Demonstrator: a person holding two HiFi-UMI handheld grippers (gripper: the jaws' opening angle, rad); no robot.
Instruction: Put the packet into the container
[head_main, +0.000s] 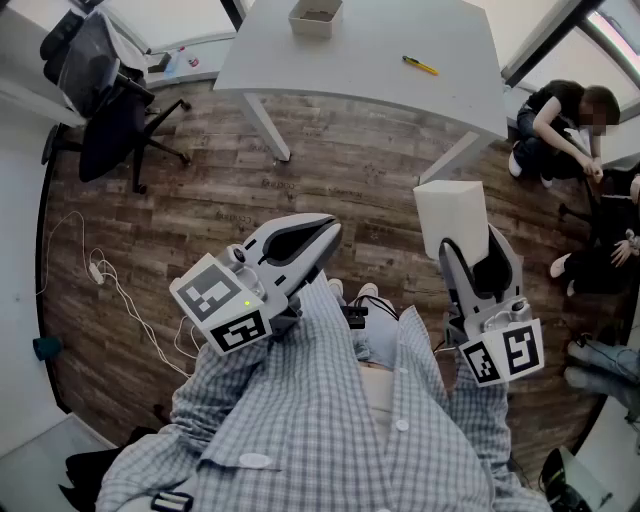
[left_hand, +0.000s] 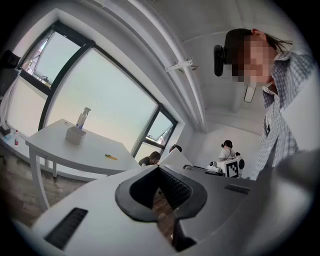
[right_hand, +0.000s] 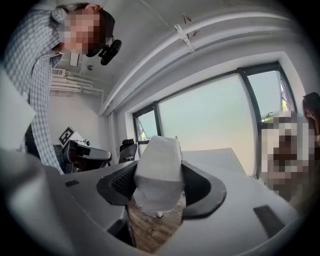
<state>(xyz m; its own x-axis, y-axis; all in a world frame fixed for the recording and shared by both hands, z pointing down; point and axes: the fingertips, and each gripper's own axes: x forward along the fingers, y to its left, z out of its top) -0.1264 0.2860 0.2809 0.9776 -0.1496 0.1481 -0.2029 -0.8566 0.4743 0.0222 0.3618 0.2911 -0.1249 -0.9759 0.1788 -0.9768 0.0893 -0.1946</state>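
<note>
Jaws of right gripper (head_main: 478, 252) clamp the white packet (right_hand: 159, 170).

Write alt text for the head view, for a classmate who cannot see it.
Seen from above, the right gripper holds a white packet over a wooden floor, while the left gripper is shut and empty. Ahead stands a white table bearing a small white container and a slim yellow tool.
</note>
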